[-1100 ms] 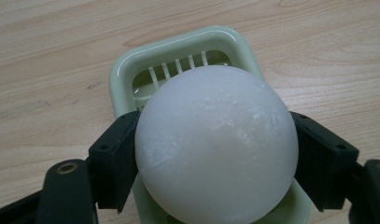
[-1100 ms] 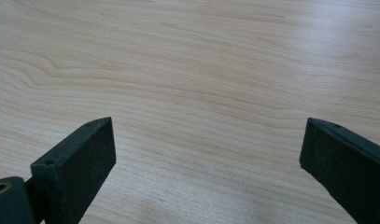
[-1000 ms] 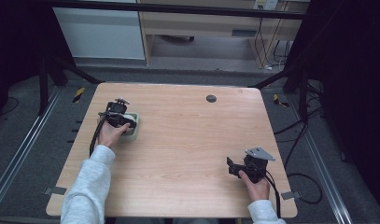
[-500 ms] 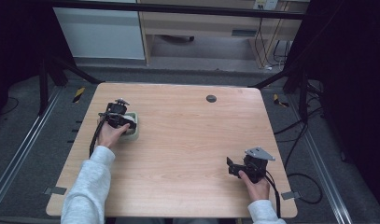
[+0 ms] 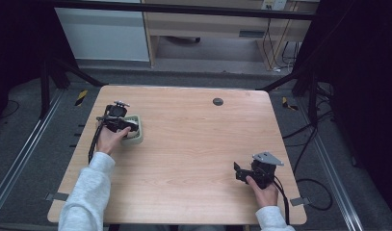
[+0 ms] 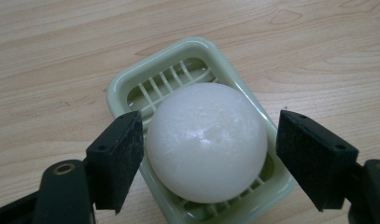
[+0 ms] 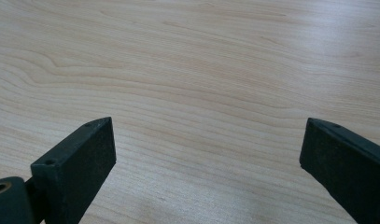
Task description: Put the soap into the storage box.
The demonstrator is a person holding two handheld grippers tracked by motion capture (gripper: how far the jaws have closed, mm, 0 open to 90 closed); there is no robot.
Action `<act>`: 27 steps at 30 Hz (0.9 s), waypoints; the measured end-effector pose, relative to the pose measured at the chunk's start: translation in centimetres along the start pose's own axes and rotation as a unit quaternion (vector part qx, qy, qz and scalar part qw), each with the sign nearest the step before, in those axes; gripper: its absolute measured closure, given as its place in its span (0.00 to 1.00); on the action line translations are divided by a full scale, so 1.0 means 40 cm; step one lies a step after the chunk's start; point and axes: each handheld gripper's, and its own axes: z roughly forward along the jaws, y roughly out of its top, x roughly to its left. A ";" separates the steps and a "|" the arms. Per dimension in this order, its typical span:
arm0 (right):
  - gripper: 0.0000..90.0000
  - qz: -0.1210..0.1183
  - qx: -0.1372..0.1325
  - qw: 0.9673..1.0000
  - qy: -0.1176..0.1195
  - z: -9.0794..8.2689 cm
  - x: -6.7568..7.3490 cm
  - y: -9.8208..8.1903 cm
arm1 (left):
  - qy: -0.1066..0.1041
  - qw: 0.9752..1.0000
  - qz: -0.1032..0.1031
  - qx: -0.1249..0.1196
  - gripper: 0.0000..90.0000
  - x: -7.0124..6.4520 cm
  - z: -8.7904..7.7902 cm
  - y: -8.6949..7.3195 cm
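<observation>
both grippers, left (image 6: pixel 208 140) and right (image 7: pixel 206 154), gape over a pale wooden table (image 5: pixel 184 154).

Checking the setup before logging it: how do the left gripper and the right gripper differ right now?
The left gripper hangs over a pale green soap dish, its jaws either side of a white round soap; the right gripper has bare table between its jaws. The right one's jaws are spread wider. Both are open.

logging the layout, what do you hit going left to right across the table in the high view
left hand-held gripper → green soap dish → dark round spot on the table → right hand-held gripper
</observation>
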 end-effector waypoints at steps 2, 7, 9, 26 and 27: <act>0.04 -0.001 0.000 1.000 -0.001 0.000 0.000 0.000 | -0.001 1.000 0.003 -0.007 0.25 -0.006 -0.010 -0.005; 0.04 -0.001 0.002 1.000 -0.002 0.000 0.000 0.000 | -0.006 0.999 0.013 -0.031 0.24 -0.027 -0.043 -0.023; 0.04 -0.001 0.002 1.000 -0.001 0.001 0.000 0.000 | -0.014 0.999 0.016 -0.048 0.23 -0.036 -0.060 -0.034; 0.04 0.001 0.002 1.000 -0.001 0.000 0.000 -0.001 | -0.037 0.990 0.021 -0.134 0.19 -0.078 -0.118 -0.170; 0.04 0.002 0.001 1.000 0.000 -0.001 0.000 0.000 | -0.034 0.990 0.024 -0.133 0.19 -0.080 -0.115 -0.178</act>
